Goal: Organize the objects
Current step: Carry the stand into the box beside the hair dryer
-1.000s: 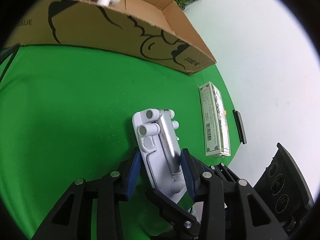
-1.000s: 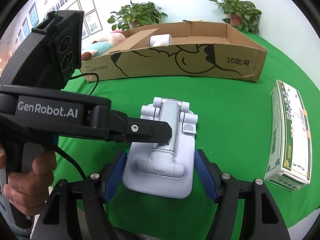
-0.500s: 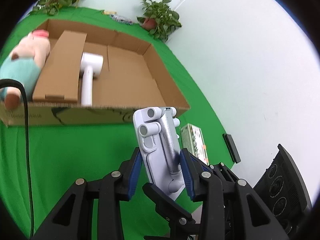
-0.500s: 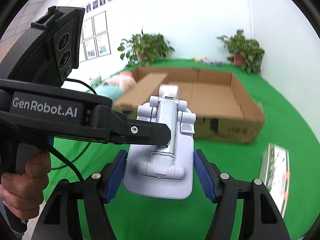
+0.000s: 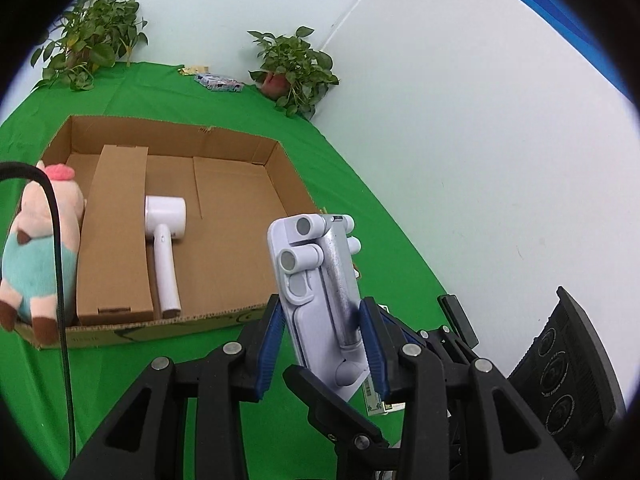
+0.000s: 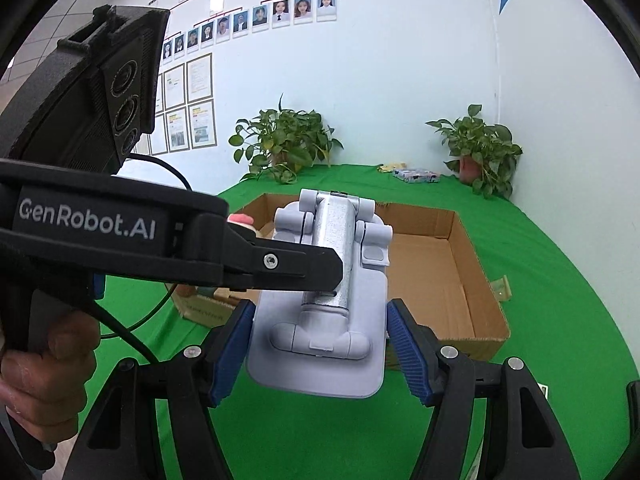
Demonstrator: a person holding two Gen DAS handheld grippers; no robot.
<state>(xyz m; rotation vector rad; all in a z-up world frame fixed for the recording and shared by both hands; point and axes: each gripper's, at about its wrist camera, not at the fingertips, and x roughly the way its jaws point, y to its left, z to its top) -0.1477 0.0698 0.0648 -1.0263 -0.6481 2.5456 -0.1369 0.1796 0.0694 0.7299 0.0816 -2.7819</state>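
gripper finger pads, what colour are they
Blue, ribbed pads on black fingers; clearest in the right wrist view, flanking the pale lilac stand.

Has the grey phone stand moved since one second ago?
Yes. The phone stand, then lying on the green cloth, is now lifted clear of it, toward the cardboard box.

A pale lavender-grey stand [image 5: 316, 280] with a silver metal arm, blue-padded black grippers, a plain brown cardboard box [image 5: 240, 184] holding a white dryer [image 5: 164, 232], a pink plush pig [image 5: 36, 248] in teal, and a bright green tablecloth [image 5: 360, 200].
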